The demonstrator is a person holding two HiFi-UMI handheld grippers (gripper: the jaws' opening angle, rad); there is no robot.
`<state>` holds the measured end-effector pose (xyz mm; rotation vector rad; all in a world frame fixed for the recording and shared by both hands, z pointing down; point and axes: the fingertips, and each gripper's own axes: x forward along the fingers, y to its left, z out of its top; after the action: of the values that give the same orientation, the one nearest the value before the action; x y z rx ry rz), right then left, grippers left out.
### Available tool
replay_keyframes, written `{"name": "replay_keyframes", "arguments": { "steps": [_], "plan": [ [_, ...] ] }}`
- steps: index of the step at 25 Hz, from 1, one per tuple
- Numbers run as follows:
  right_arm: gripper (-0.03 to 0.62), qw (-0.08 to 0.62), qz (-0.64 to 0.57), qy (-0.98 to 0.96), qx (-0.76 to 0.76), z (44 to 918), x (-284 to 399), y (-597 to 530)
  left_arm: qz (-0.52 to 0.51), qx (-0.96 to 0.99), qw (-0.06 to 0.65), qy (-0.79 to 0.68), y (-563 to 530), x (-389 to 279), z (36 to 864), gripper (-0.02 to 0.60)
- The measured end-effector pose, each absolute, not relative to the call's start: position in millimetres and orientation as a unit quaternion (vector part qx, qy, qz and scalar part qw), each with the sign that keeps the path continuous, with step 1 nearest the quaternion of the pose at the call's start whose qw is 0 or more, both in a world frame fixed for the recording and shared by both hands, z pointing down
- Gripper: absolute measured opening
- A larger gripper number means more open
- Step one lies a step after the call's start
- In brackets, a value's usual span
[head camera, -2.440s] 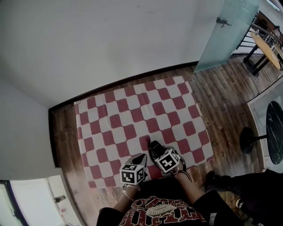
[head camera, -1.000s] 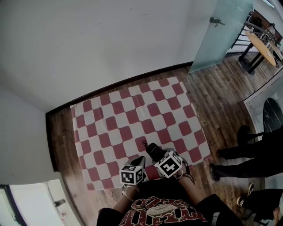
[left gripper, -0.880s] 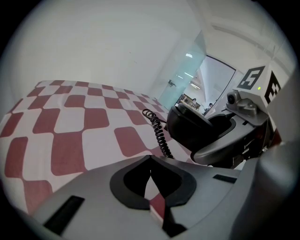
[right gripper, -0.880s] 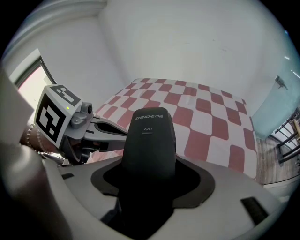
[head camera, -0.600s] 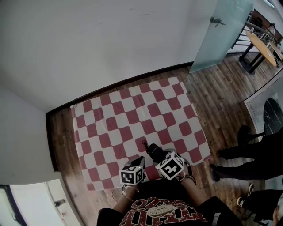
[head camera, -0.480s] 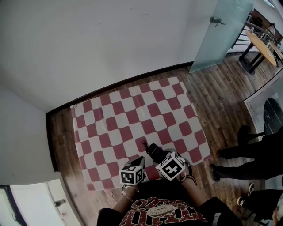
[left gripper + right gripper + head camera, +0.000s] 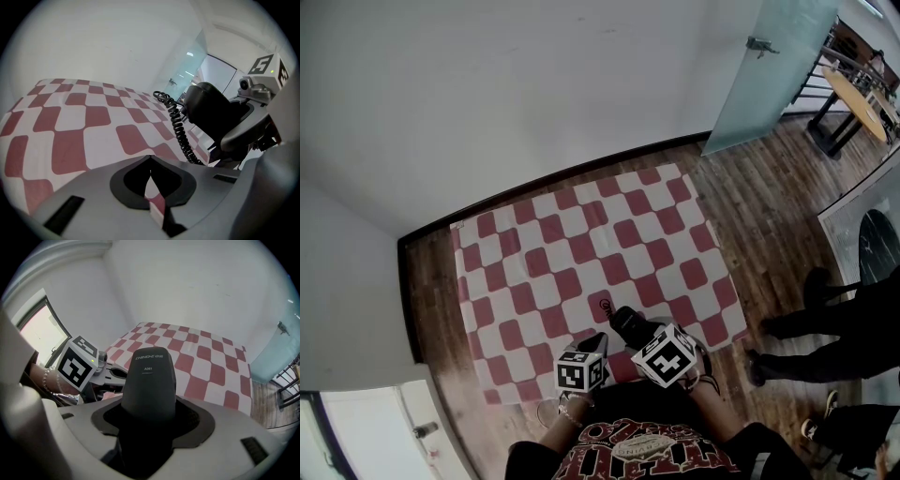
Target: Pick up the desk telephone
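The black desk telephone handset (image 7: 626, 322) is held over the near edge of the red-and-white checkered cloth (image 7: 591, 246), with my right gripper (image 7: 639, 336) shut on it. In the right gripper view the handset (image 7: 149, 378) sticks up between the jaws of my right gripper (image 7: 149, 420). From the left gripper view, the handset (image 7: 210, 111) is at the right and its coiled cord (image 7: 178, 129) trails down to the cloth (image 7: 70, 119). My left gripper (image 7: 597, 341) sits just left of it, shut and with nothing in it (image 7: 150, 174).
The cloth lies on a wooden floor (image 7: 769, 216) by a white wall. A frosted glass door (image 7: 778, 66) stands at the back right and a round table (image 7: 862, 98) beyond it. A person's dark legs and shoes (image 7: 825, 337) are at the right.
My right gripper with the handset has drifted slightly toward me and to the right. The left gripper has barely moved. A person has stepped in at the right.
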<state>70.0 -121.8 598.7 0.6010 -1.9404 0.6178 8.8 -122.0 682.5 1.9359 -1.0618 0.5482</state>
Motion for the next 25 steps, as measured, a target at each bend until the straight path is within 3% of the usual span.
{"name": "replay_keyframes", "arguments": {
  "steps": [25],
  "plan": [
    [0.281,0.474,0.234,-0.819,0.226,541.5,60.4,-115.5,0.223,0.77,0.423,-0.422,-119.1,9.4,685.3,0.005]
  ]
}}
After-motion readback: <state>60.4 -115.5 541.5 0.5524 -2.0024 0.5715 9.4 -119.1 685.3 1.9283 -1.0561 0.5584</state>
